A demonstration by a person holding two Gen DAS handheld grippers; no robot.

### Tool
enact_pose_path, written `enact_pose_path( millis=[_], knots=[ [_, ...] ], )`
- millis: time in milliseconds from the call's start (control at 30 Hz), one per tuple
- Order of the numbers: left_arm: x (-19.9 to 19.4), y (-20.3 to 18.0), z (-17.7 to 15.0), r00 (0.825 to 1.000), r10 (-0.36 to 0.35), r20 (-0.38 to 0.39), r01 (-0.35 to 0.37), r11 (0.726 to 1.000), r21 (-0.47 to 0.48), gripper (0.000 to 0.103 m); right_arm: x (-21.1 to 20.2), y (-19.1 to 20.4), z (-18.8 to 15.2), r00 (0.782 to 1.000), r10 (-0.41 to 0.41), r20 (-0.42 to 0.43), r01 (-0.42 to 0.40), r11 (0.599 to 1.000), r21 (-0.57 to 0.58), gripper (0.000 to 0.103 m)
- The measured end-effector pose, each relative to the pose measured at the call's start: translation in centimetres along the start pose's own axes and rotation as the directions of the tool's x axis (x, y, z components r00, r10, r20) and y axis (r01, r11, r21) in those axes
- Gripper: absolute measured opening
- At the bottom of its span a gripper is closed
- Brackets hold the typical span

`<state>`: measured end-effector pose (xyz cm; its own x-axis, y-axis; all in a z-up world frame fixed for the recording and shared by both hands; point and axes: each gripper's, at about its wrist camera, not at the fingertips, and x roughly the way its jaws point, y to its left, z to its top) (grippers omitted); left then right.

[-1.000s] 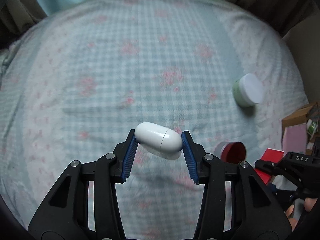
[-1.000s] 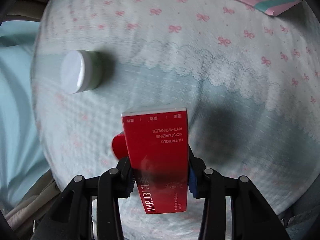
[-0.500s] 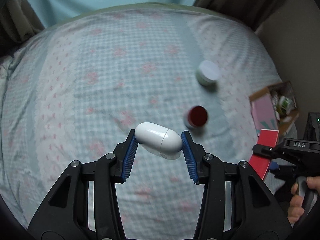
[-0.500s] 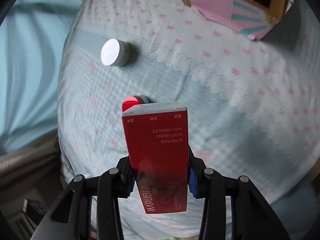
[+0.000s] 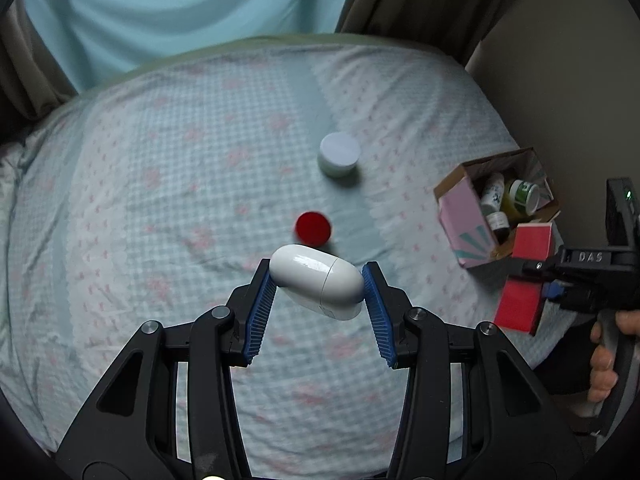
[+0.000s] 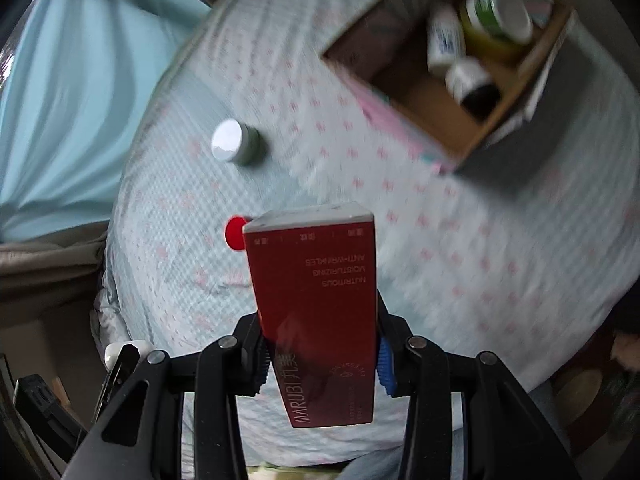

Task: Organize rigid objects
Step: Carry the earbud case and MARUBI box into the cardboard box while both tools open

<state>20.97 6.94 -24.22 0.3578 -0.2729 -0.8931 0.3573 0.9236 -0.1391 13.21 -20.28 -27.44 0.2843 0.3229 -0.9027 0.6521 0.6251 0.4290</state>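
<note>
The left gripper (image 5: 320, 280) is clamped on a white capsule-shaped case (image 5: 318, 282), pinched end to end between its blue pads and carried clear of the bed (image 5: 160, 200). The right gripper (image 6: 320, 354) is clamped on a tall red carton (image 6: 316, 312), gripped by its sides at the lower part, the rest standing out ahead of the fingers.

Done so far: the open cardboard box (image 6: 404, 92), ahead and to the right of the right gripper, already holds several containers, namely a green-labelled jar (image 6: 496, 16) and what look like two small bottles, though blur makes the count uncertain. In the left wrist view the same box (image 5: 460, 208) lies well off to the left gripper's right, with the red carton (image 5: 528, 276) hanging just in front of it.

In hand: two items are lifted, neither yet in the box.

Left to do: two things rest on the bed. A red-lidded round container (image 5: 313, 228) lies just beyond the left gripper's fingertips, and a white-lidded jar (image 5: 339, 154) sits farther ahead. From the right gripper, both are ahead and to the left, the red lid (image 6: 235, 233) partly hidden behind the carton and the white-lidded jar (image 6: 234, 146) beyond it. By my judgement the sorting is about half done.
</note>
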Motion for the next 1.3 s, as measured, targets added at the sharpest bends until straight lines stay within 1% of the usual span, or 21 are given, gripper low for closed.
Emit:
enact_pose_path(
  millis=[100,233,300,333,400,500,533,633,767,900,1033,1133,1200,1300],
  knots=[
    [-0.6,-2.7,0.4,1.0,0.016,0.025,-0.016,1.0,-0.014,0.041,-1.5,-0.7,1.8,1.0,0.013,0.001,-0.013,0.998,-0.067,0.039],
    [-0.5,-6.8,1.1,0.998,0.041,0.047,-0.038,0.997,-0.06,0.041,-2.8,-1.9,4.4,0.999,0.027,-0.019,-0.03,0.984,-0.173,0.039],
    [-0.1,-9.4,1.7,0.999,0.03,0.046,-0.025,0.995,-0.101,0.041,-3.7,-2.9,6.0,0.999,0.034,-0.031,-0.04,0.973,-0.226,0.039],
    [0.1,-10.3,1.9,0.999,0.023,0.045,-0.018,0.994,-0.106,0.041,-4.1,-3.3,6.7,0.999,0.033,-0.037,-0.042,0.966,-0.253,0.039],
    [0.8,-13.2,2.6,0.999,0.019,0.04,-0.014,0.994,-0.111,0.041,-5.1,-4.4,8.7,0.999,0.013,-0.04,-0.025,0.946,-0.324,0.039],
    [2.5,-17.4,3.7,1.0,0.003,0.029,0.0,0.992,-0.126,0.041,-6.0,-6.0,11.1,0.999,-0.022,-0.035,0.007,0.922,-0.386,0.039],
    [3.0,-18.8,4.0,1.0,-0.003,0.024,0.006,0.991,-0.132,0.041,-6.3,-7.0,12.5,0.999,-0.035,-0.04,0.016,0.918,-0.396,0.039],
    [5.0,-22.6,4.8,1.0,-0.021,0.001,0.021,0.99,-0.136,0.041,-6.9,-9.0,15.5,0.997,-0.04,-0.06,0.013,0.917,-0.399,0.039],
    [7.5,-26.6,5.7,0.999,-0.015,-0.04,0.01,0.994,-0.111,0.041,-7.2,-11.3,19.8,0.994,-0.095,-0.057,0.06,0.895,-0.443,0.039],
    [10.6,-29.2,6.6,0.996,-0.002,-0.091,-0.008,0.995,-0.102,0.041,-6.5,-13.8,24.2,0.989,-0.133,-0.069,0.086,0.882,-0.463,0.039],
    [13.7,-30.9,7.3,0.99,0.016,-0.138,-0.03,0.994,-0.1,0.041,-5.1,-15.4,26.9,0.981,-0.176,-0.083,0.113,0.86,-0.498,0.039],
    [16.3,-31.9,7.7,0.984,0.037,-0.174,-0.054,0.994,-0.095,0.041,-4.0,-16.2,28.8,0.974,-0.214,-0.068,0.141,0.819,-0.556,0.039],
    [18.1,-32.3,7.8,0.978,0.048,-0.204,-0.068,0.993,-0.092,0.041,-3.4,-16.5,29.8,0.969,-0.243,-0.049,0.165,0.781,-0.602,0.039],
    [20.2,-32.5,7.7,0.968,0.055,-0.245,-0.079,0.993,-0.089,0.041,-2.9,-16.6,30.6,0.967,-0.253,-0.021,0.178,0.734,-0.655,0.039]
  ],
)
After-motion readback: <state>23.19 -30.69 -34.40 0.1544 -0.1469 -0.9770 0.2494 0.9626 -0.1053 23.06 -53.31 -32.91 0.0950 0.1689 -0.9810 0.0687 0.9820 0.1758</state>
